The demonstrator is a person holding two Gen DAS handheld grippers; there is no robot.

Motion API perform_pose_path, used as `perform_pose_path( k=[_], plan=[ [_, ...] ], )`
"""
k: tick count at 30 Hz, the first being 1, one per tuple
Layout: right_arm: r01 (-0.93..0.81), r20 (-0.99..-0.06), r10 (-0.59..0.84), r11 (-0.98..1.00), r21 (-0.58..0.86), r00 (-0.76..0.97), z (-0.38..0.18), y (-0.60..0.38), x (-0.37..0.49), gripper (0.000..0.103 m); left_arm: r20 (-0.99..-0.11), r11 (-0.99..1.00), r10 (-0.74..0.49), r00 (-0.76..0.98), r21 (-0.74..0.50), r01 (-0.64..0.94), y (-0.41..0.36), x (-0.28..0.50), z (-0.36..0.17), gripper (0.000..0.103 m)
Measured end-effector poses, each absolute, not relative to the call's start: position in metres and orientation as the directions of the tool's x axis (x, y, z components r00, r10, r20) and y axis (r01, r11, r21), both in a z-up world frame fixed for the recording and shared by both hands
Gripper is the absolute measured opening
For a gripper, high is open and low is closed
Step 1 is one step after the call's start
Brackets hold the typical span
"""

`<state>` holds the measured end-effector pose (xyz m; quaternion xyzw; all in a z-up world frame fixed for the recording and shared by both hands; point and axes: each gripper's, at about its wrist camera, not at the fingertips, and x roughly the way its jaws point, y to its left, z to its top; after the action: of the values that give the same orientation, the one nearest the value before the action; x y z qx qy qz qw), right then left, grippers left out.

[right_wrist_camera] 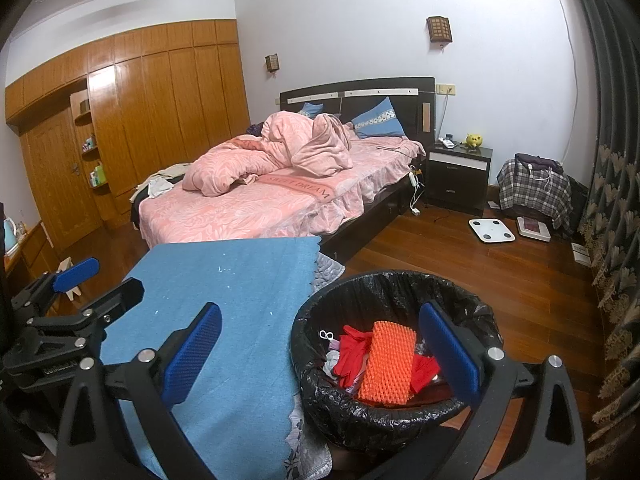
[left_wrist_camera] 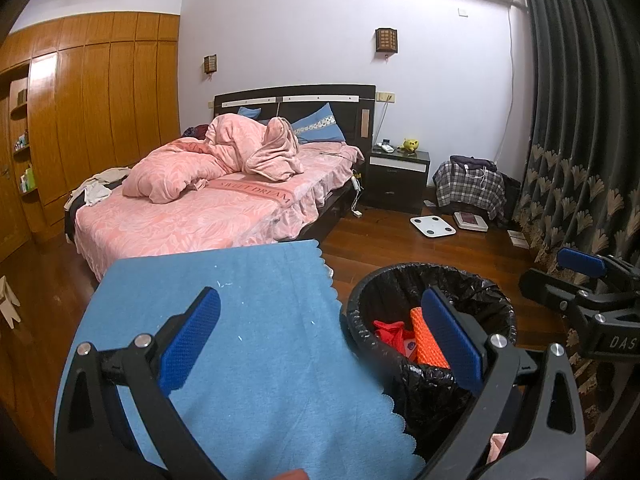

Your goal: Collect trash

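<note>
**Both tongs hanging empty over the bin**

The bed (right_wrist_camera: 256, 204) is sprawling behind a blue cloth (right_wrist_camera: 224, 304). Just beside the cloth, a bin (right_wrist_camera: 320, 396) lined with a black bag is holding the trash: an orange foam sleeve (right_wrist_camera: 386, 364) lying on red scraps (right_wrist_camera: 352, 354). It looks light, soft and squashy; pinching across its middle should hold. The left tongs (left_wrist_camera: 316, 344) and right tongs (right_wrist_camera: 320, 356) are both gaping, gripping nothing.
</note>
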<state>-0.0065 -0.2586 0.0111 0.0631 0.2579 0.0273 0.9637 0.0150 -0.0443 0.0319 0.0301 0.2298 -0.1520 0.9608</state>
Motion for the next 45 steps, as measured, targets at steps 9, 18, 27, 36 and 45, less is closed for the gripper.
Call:
perform_pose_path(
  k=[9,18,27,36,45],
  plan=[
    [-0.020,-0.493,0.085,0.991,0.135,0.866,0.0114,-0.2587,-0.0063,0.097,-0.451,0.952,-0.278,0.848,-0.012,0.306,-0.0439,0.0156,0.0326,0.098],
    [-0.020,-0.494,0.085,0.990,0.136,0.865,0.0117,-0.2587,-0.0062,0.097,-0.451,0.952,-0.279,0.848,-0.012,0.307,-0.0435,0.0161,0.0332,0.098],
    [-0.020,-0.494,0.085,0.990,0.136,0.865,0.0119,-0.2591,-0.0064,0.097,-0.452,0.952,-0.278,0.847,-0.012,0.306,-0.0414,0.0161,0.0335,0.098],
    [-0.020,-0.495,0.085,0.990,0.137,0.865,0.0122,-0.2592,-0.0063,0.097,-0.455,0.952,-0.279,0.846,-0.013,0.306,-0.0408,0.0160,0.0341,0.098],
    [-0.019,-0.495,0.085,0.990,0.138,0.864,0.0126,-0.2591,-0.0058,0.097,-0.456,0.952,-0.278,0.846,-0.013,0.306,-0.0407,0.0175,0.0348,0.098]
  ],
)
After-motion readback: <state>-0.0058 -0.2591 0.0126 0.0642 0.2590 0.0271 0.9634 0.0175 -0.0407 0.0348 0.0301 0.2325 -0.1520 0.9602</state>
